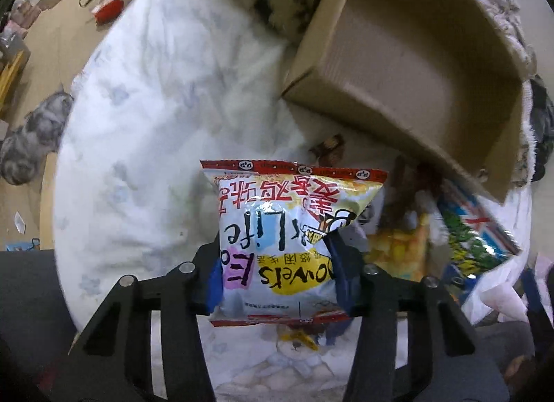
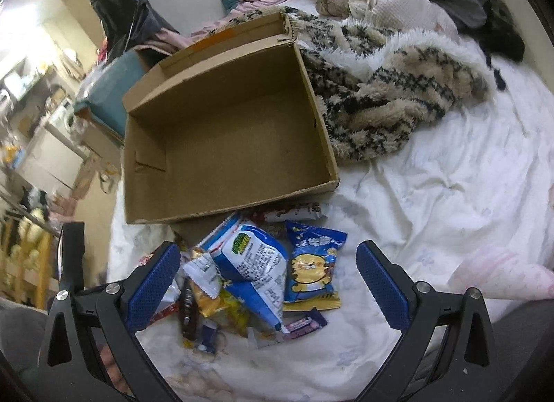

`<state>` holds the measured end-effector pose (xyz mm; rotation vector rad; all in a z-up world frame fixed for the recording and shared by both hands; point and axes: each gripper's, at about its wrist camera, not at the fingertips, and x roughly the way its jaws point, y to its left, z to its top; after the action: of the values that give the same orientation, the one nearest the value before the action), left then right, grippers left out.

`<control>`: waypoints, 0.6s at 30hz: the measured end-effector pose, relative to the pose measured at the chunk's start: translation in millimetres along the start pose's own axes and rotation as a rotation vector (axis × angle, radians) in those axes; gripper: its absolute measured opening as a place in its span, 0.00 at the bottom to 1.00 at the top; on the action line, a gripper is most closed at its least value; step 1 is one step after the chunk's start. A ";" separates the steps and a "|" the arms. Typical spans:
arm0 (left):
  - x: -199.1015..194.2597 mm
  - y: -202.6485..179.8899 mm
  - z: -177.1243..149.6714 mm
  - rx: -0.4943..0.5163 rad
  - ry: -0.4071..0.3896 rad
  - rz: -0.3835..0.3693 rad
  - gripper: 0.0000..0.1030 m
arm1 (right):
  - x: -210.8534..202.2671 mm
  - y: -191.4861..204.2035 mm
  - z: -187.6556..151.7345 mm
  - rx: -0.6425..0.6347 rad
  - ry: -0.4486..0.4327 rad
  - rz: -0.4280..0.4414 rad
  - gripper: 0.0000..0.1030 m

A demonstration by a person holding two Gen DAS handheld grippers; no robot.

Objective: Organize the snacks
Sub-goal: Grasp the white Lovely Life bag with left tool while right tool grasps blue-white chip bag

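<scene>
My left tool (image 1: pixel 277 275) is pinching a white snack bag (image 1: pixel 291 235) with red sealed ends and yellow and pink print; both blue pads press into its sides, and the bag stands between them above the bed (image 1: pixel 155 97). My right tool (image 2: pixel 268 284) is spread wide with nothing between its pads, hanging over the snack pile (image 2: pixel 249 270).

I judge the step in hand to be the first pick: one bag is gripped, and none is stowed yet. The next move calls for carrying this bag toward 1 o'clock in the left view, clearing the near wall of the cardboard box (image 2: pixel 228 131), then letting go inside. The bag is puffy and slick, so the grip should stay firm without crushing it.

The box is open-topped and empty; its bare brown floor shows in both views. The pile lies on the bed just outside its near wall, at 6 o'clock from it in the right view: a blue and white bag (image 2: pixel 252 260), a blue packet with a yellow cartoon animal (image 2: pixel 313 273), and several smaller wrappers I cannot read. A fuzzy patterned blanket (image 2: pixel 387 90) touches the box at 2 o'clock.
</scene>
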<state>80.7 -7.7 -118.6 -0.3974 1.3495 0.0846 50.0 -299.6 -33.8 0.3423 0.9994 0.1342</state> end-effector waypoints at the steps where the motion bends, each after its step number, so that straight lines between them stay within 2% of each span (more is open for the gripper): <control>1: -8.8 -1.2 -1.9 0.002 -0.008 0.009 0.45 | 0.5 -2.8 0.3 0.013 0.005 0.014 1.00; 5: -40.9 -19.2 -17.8 0.083 -0.022 -0.006 0.45 | 9.1 -0.8 -1.8 0.001 0.059 0.033 0.90; 8: -70.5 -44.9 -22.7 0.172 0.010 -0.056 0.45 | 24.2 7.1 -5.3 -0.027 0.137 0.046 0.90; 10: -88.0 -51.1 -17.8 0.230 -0.003 -0.039 0.45 | 37.3 15.4 -7.9 -0.061 0.196 0.048 0.90; 13: -89.6 -55.7 -11.0 0.280 -0.033 -0.020 0.45 | 55.0 27.6 -11.4 -0.131 0.251 0.004 0.90; 18: -57.5 -34.2 -3.1 0.240 -0.032 -0.025 0.45 | 77.6 35.1 -12.6 -0.145 0.305 -0.018 0.85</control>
<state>74.5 -30.9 -56.1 -0.2094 1.3054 -0.0916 82.8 -243.2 -90.1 0.1819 1.2863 0.2466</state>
